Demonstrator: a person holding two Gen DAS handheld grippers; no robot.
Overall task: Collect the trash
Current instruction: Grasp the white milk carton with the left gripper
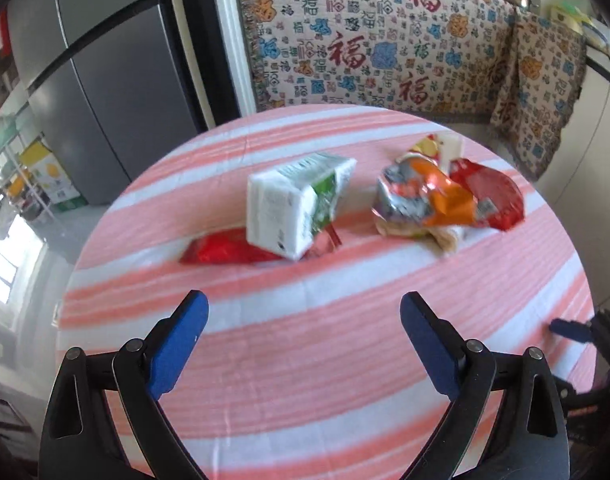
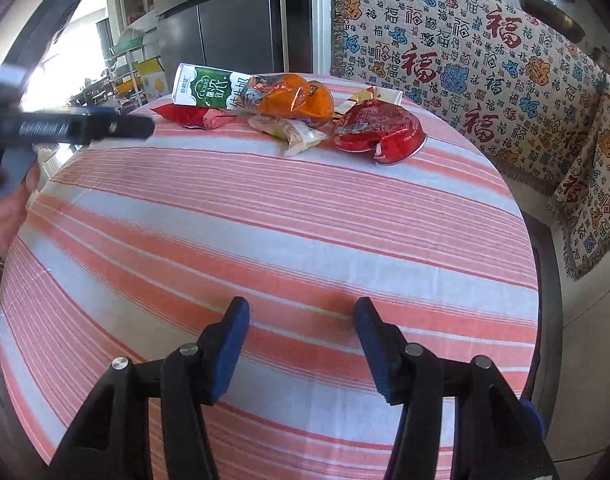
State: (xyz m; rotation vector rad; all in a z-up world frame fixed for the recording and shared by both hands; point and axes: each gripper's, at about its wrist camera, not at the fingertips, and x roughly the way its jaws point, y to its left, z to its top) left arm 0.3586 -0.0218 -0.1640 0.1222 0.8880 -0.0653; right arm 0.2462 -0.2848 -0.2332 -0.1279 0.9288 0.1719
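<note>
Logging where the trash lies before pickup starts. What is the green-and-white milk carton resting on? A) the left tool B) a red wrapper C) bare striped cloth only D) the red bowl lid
B: the milk carton lies tipped with its lower end on the red wrapper, apart from both open tools.

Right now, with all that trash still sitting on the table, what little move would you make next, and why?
Probably ease the left gripper forward toward the milk carton. Its fingers are open and empty, and the carton lies straight ahead, resting on a red wrapper. The right gripper is open too, but farther from the pile.
</note>
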